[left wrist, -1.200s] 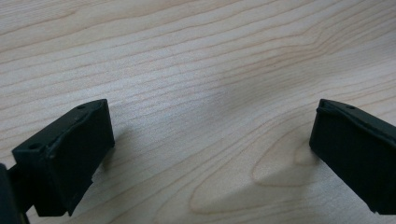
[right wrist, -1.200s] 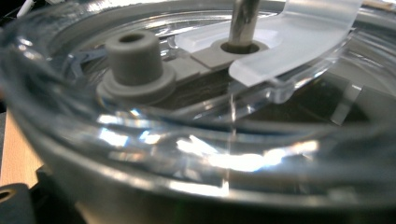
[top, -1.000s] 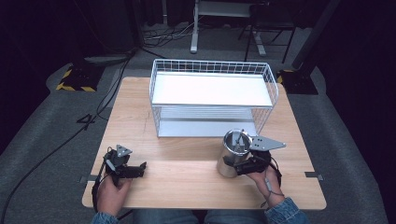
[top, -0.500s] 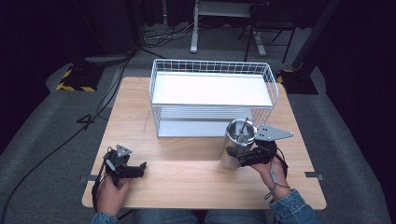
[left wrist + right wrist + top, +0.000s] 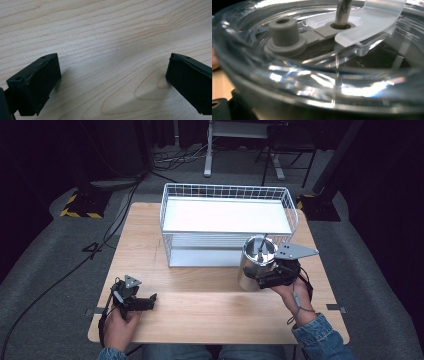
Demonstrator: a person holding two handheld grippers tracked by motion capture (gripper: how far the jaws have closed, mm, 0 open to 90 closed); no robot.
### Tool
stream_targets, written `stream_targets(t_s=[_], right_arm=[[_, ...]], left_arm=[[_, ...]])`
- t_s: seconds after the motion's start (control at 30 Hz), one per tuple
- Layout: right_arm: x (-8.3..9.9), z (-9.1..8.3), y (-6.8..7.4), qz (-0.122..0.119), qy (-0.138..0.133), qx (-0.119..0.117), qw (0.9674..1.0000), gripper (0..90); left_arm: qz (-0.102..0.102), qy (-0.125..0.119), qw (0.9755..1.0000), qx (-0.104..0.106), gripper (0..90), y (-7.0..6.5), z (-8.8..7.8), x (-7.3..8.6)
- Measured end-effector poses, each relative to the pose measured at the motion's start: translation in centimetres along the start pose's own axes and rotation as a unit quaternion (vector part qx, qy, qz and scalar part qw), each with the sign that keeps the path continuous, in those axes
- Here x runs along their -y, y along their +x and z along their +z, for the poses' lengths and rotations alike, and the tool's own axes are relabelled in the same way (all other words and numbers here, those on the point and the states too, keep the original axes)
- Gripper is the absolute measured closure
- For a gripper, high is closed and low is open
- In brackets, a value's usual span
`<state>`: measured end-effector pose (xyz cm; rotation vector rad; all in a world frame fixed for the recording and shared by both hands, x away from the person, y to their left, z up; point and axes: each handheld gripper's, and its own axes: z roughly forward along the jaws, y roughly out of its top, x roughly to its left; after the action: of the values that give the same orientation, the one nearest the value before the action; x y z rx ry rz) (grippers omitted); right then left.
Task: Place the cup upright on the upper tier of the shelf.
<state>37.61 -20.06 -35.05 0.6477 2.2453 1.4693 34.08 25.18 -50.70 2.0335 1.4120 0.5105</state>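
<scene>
While your right gripper clasps the steel tumbler low on its wall, the cup sits just in front of the white wire basket, off that basket's front right corner, and whether it rests on the wooden table or hangs slightly above it cannot be told from the high view. A low side grasp like that probably keeps the clear lid and the metal straw free of the jaws and the cup upright. Up close, the right gripper view looks across that lid: a grey stopper stands beside the straw's hole, and a frosted sliding tab wraps around the straw.

Your right hand reaches in from the near edge, forearm angled toward the basket, the gripper lying roughly level with its grey plate pointing away from the basket to the side.

Your left gripper sits well away from the basket, near the table's front left corner, jaws spread wide with nothing but bare wood grain between them. Your left hand holds it low and flat against the table, likely parked so it stays out of the way while the right does the carrying.
</scene>
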Motion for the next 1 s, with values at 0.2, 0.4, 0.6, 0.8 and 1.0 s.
stream_targets(t_s=[0.2, 0.4, 0.6, 0.8, 1.0], right_arm=[[-1.2, -0.3, -0.3, 0.002, 0.000, 0.002, 1.0000, 3.6], [-2.9, -0.5, -0.8, 0.004, -0.002, 0.006, 1.0000, 3.6], [-4.7, -0.6, -1.1, 0.000, -0.002, 0.010, 0.9999, 3.6], [-6.9, -0.8, -1.5, -0.007, -0.004, 0.015, 0.9999, 3.6], [-9.0, -1.2, -2.1, 0.000, -0.012, 0.011, 0.9999, 3.6]], left_arm=[[-0.001, 0.000, 1.0000, -0.001, 0.2, 0.0, 0.0, 0.0], [-0.001, 0.000, 1.0000, -0.001, 0.3, 0.0, 0.0, 0.0], [-0.001, 0.000, 1.0000, -0.001, 0.2, 0.0, 0.0, 0.0], [-0.001, 0.000, 1.0000, -0.001, 0.2, 0.0, 0.0, 0.0], [-0.001, 0.001, 1.0000, -0.002, 0.3, 0.0, 0.0, 0.0]])
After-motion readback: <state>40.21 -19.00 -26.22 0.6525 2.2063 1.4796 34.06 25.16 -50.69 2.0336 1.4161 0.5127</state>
